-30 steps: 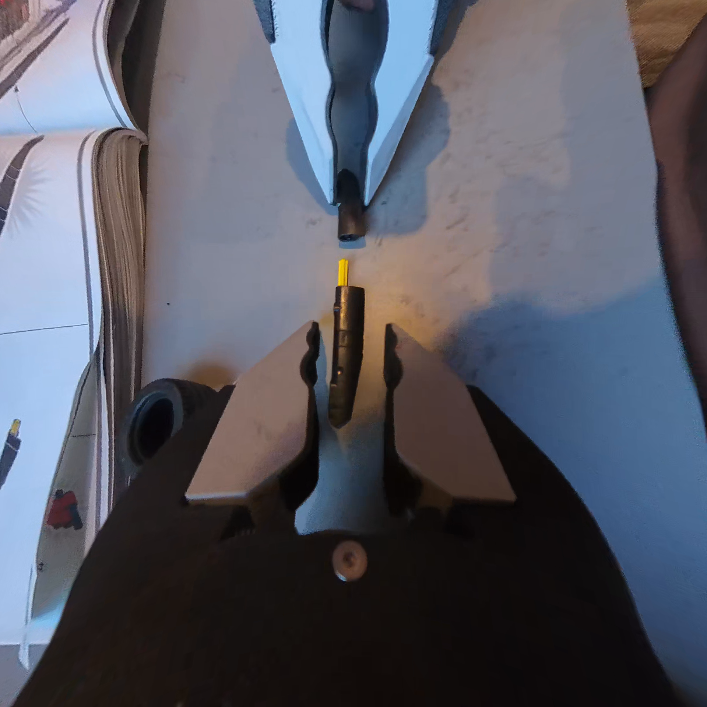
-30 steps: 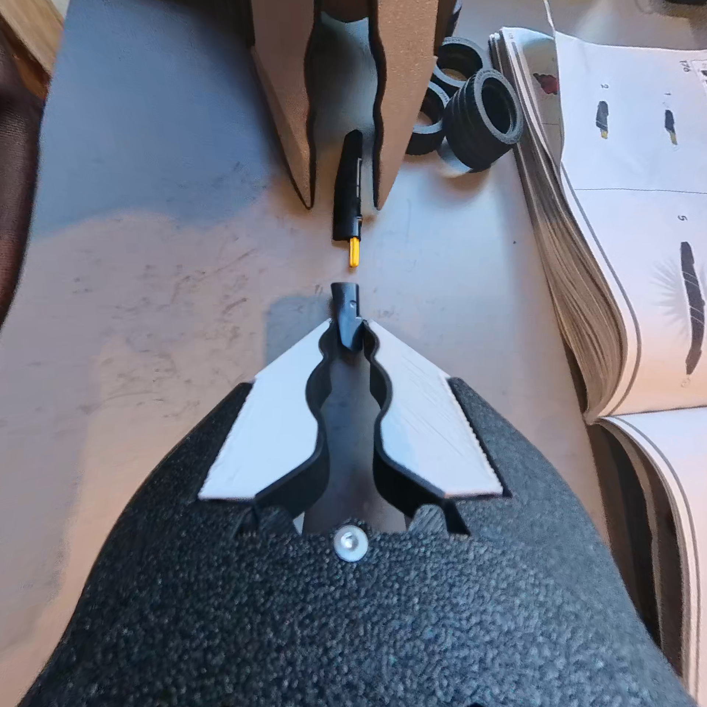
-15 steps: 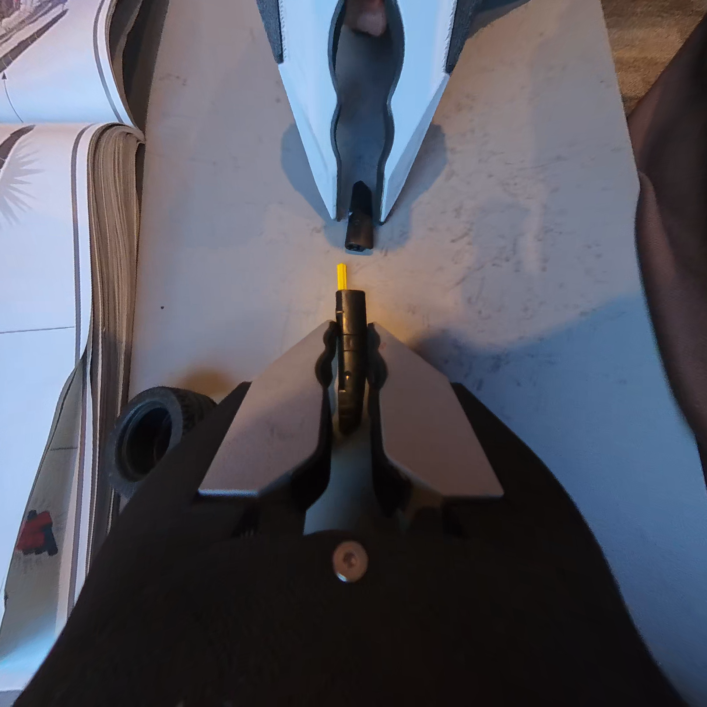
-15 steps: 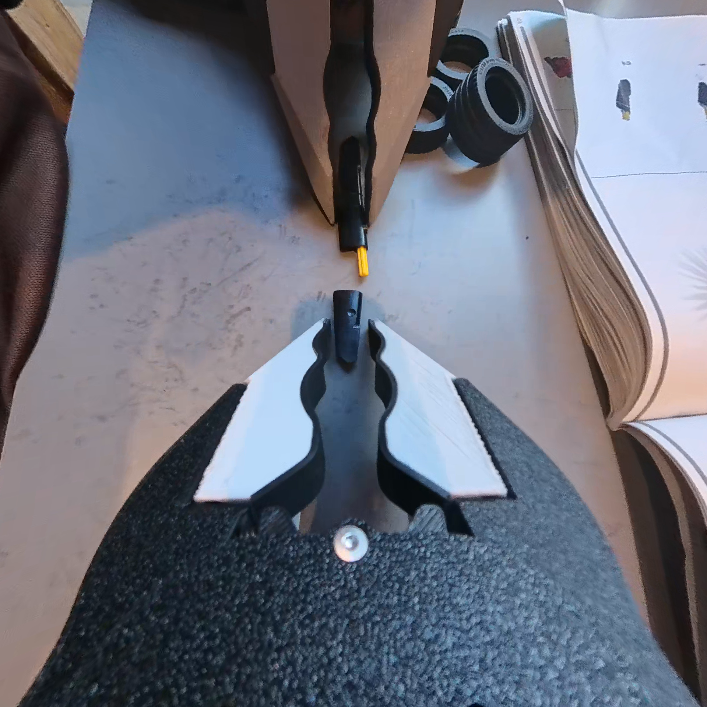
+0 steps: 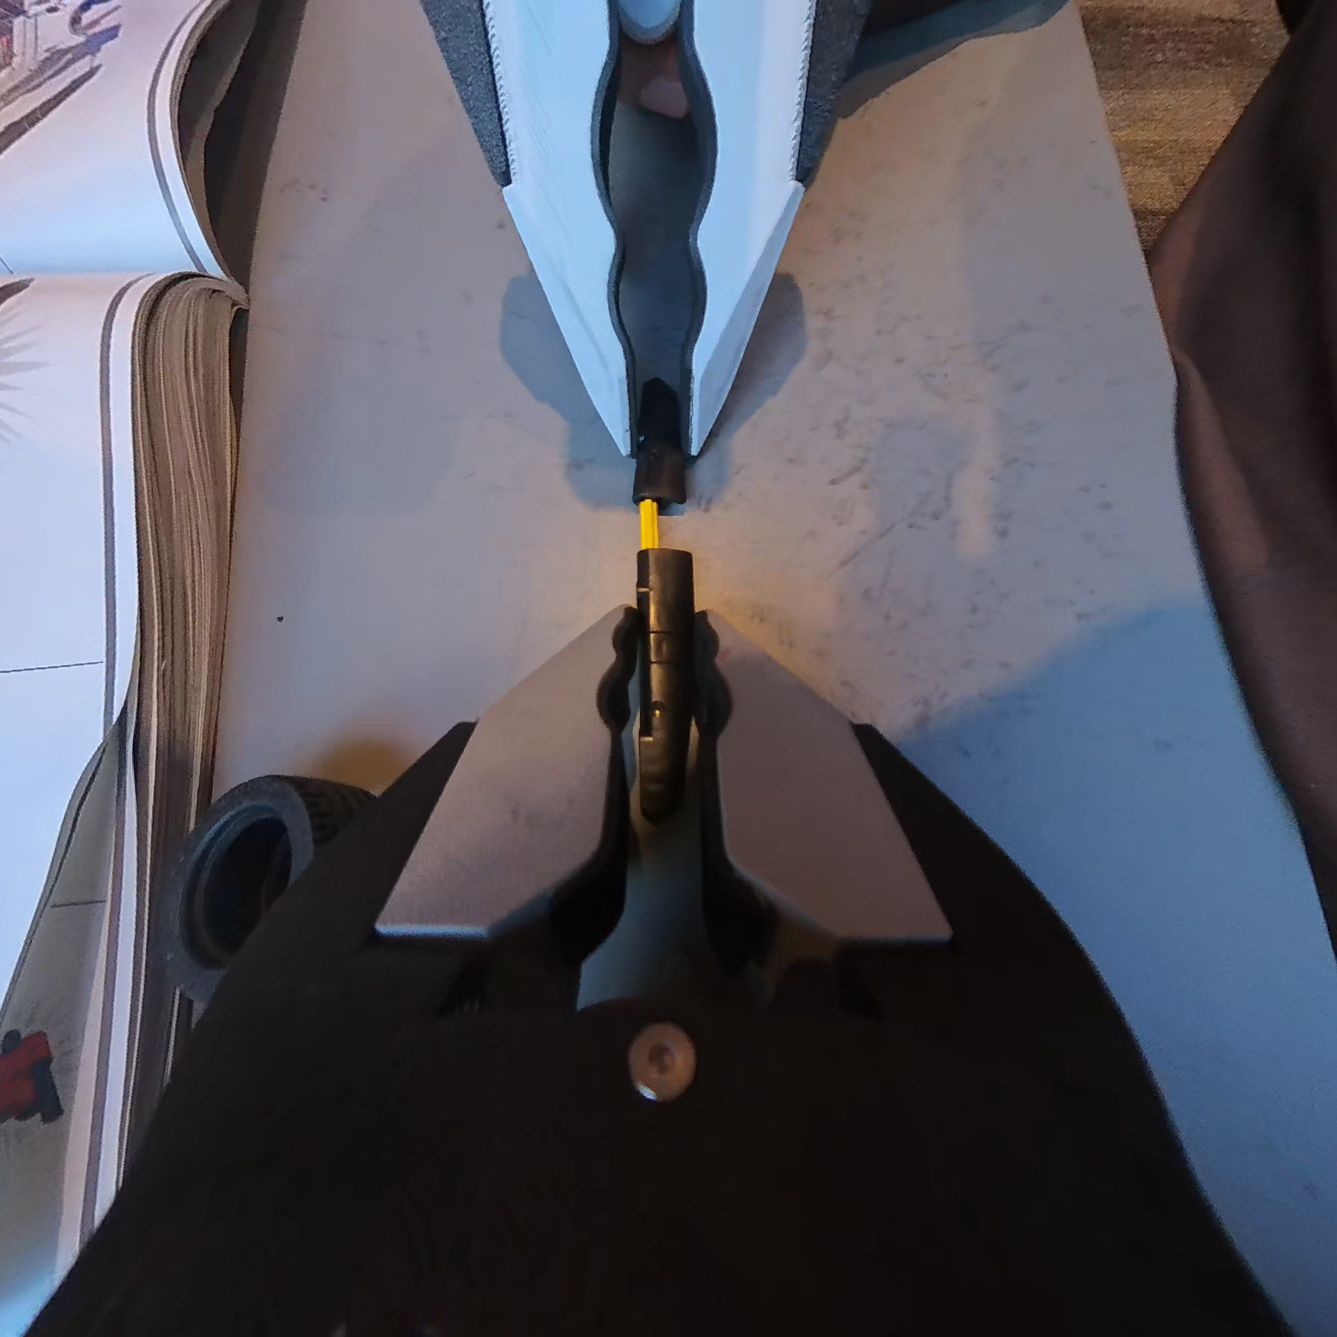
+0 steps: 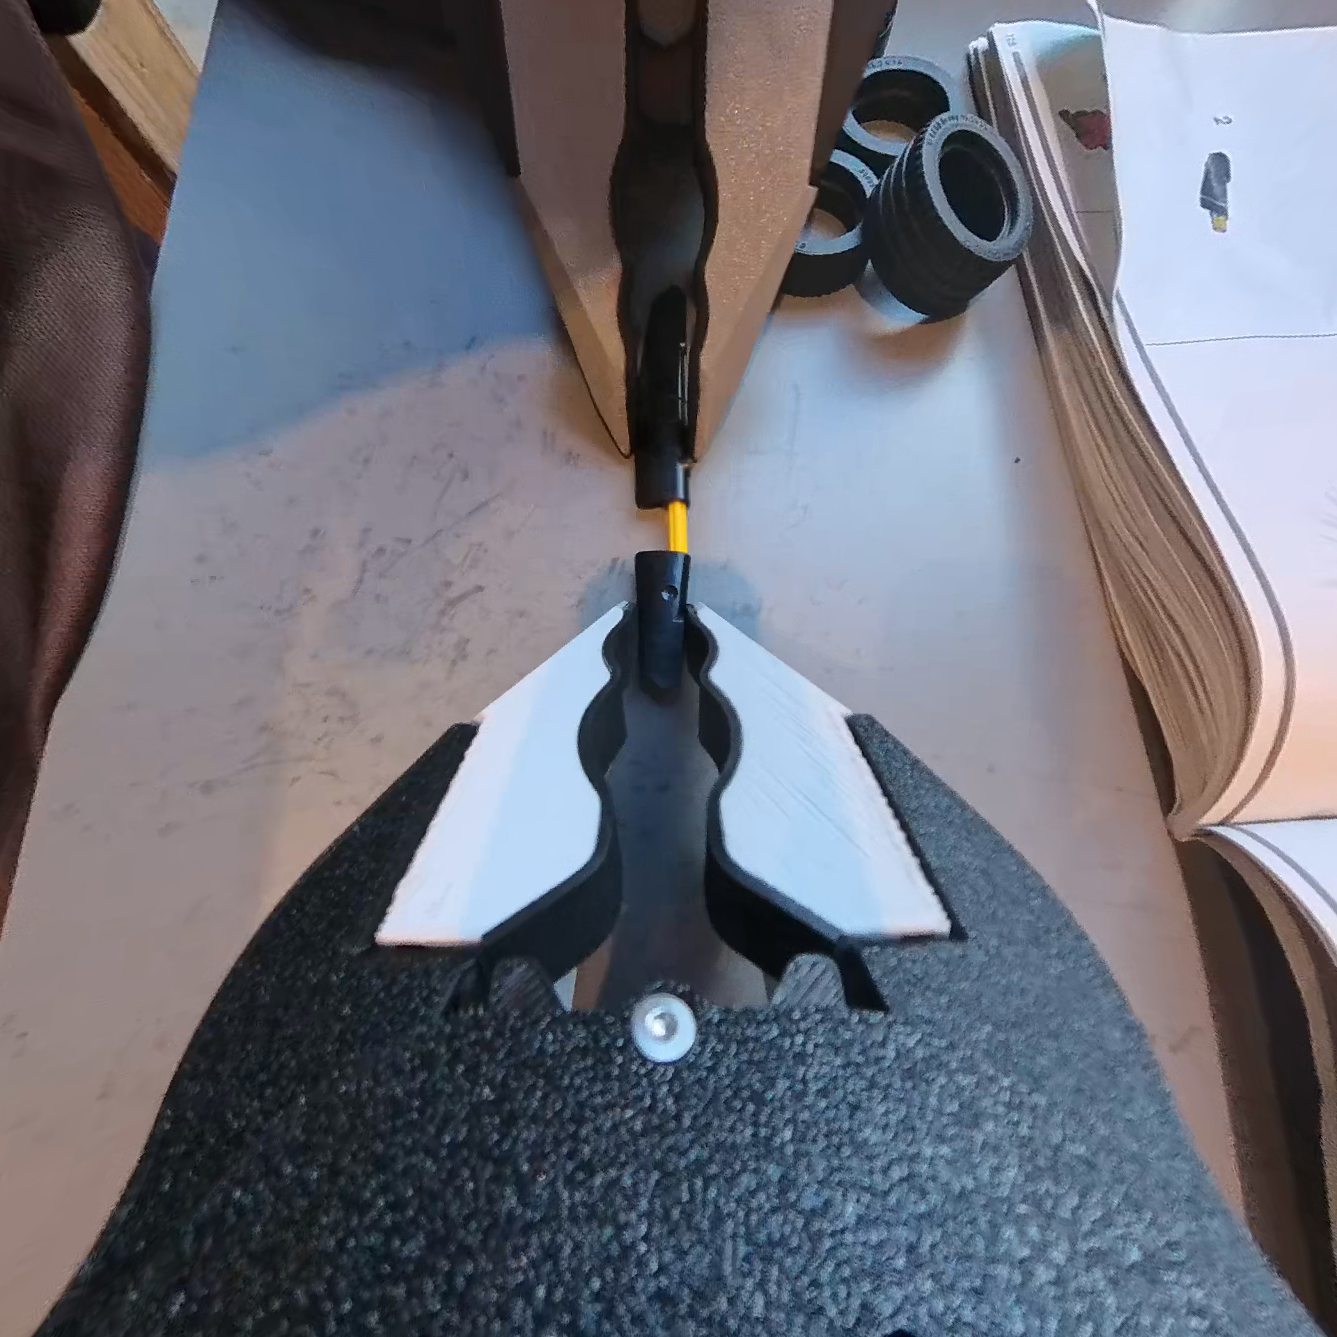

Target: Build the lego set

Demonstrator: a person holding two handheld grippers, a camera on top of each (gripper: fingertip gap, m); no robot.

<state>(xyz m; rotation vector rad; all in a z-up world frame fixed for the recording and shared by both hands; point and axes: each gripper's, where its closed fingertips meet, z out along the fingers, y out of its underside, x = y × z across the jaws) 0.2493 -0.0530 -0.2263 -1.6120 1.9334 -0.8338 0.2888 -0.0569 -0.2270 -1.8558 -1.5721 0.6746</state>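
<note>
left gripper (image 5: pixel 664 622) clamped on long black piece (image 5: pixel 664 651), its yellow axle (image 5: pixel 648 522) entering short black connector (image 6: pixel 660 615) pinched by right gripper (image 6: pixel 660 615), tyres (image 6: pixel 948 210) beside instruction book (image 6: pixel 1194 448)

My left wrist camera sat low behind left gripper (image 5: pixel 665 615), looked forward, close above table (image 5: pixel 940 405). My right wrist camera faced opposite way behind right gripper (image 6: pixel 660 615). Both shared yellow pin (image 5: pixel 649 522), tyres (image 6: pixel 948 210), open booklet (image 6: pixel 1194 434).

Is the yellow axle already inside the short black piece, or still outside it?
Partly in: the yellow axle tip enters the short black piece, but a bare stretch shows.
</note>
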